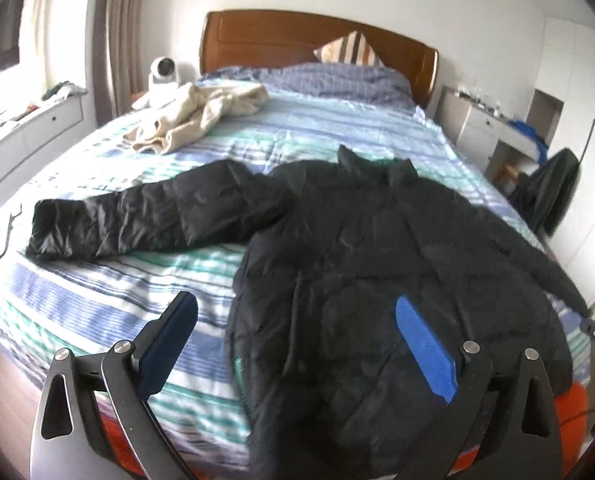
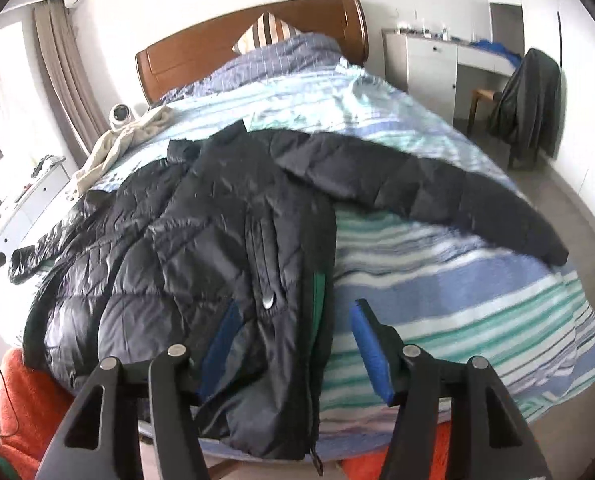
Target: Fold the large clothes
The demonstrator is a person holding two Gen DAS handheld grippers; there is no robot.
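Left wrist view: black puffer jacket lies flat on striped bed, collar twd wooden headboard, hem at near edge by the claws. Long axis runs foot-to-head, i.e. straight ahead of both claws. One sleeve stretched out sideways to the left, lying across the bed; other sleeve runs off to the right edge.

Left claw – fingers wide apart, nothing btwn them; it hovers over the hem's left corner, left pad over bare bedding, right pad over the jacket body.

Right wrist view: right claw also spread, empty; hovers over hem's right side, zip line running away btwn its pads. Right sleeve angles out to the right, well apart from the claw.

Judgement: fold not yet begun; jacket laid out, sleeves unfolded. Each claw is nearer its own side's hem corner and sleeve. Next move likely turns on sleeves lying crosswise to the body axis – each needs bringing inward over the torso.

Beige garment crumpled near head of bed, apart from jacket
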